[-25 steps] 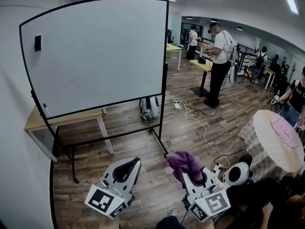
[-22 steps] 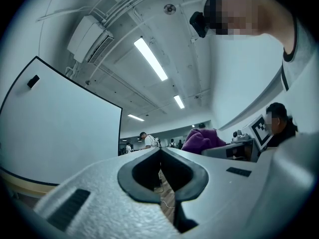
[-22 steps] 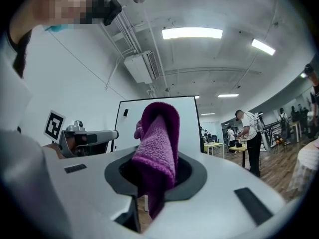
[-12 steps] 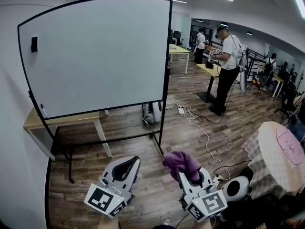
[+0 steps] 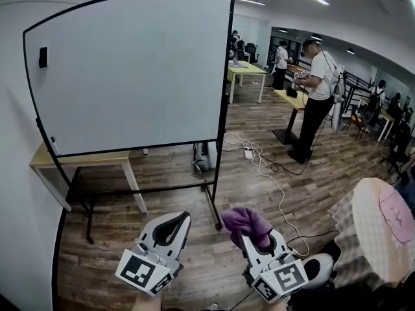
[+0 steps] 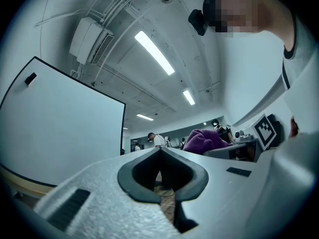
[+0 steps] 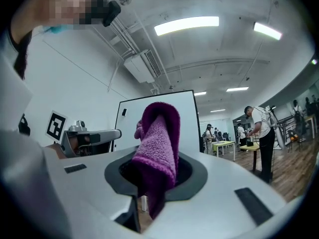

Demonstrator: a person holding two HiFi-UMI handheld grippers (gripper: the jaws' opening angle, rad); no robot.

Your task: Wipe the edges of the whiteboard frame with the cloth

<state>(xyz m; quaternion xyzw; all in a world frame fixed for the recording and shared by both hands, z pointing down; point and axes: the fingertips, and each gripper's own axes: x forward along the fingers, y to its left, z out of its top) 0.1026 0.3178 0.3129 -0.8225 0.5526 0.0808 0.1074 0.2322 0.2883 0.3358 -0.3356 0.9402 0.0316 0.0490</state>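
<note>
Whiteboard (image 5: 130, 70), 1, standing upright, 2 grippers hovering in front of it, right gripper (image 5: 254, 237) pinching 1 purple cloth (image 5: 245, 219) hiding its tips, left gripper (image 5: 183, 216) holding jaws together, empty.

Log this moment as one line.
stage: pre-contact | right gripper: shut on purple cloth | left gripper: shut, empty | whiteboard frame: not touched

The cloth (image 5: 246, 220) bunches over the right gripper (image 5: 251, 230) and covers its jaw tips. In the right gripper view the cloth's lower end drops out of sight in the throat between the jaws. Far ahead of the left gripper (image 5: 181, 220), a small black thing (image 5: 43, 57) on the whiteboard (image 5: 130, 70) is too small to name. Right of the right gripper, the picture's edge cuts off the round table (image 5: 373, 212).
</note>
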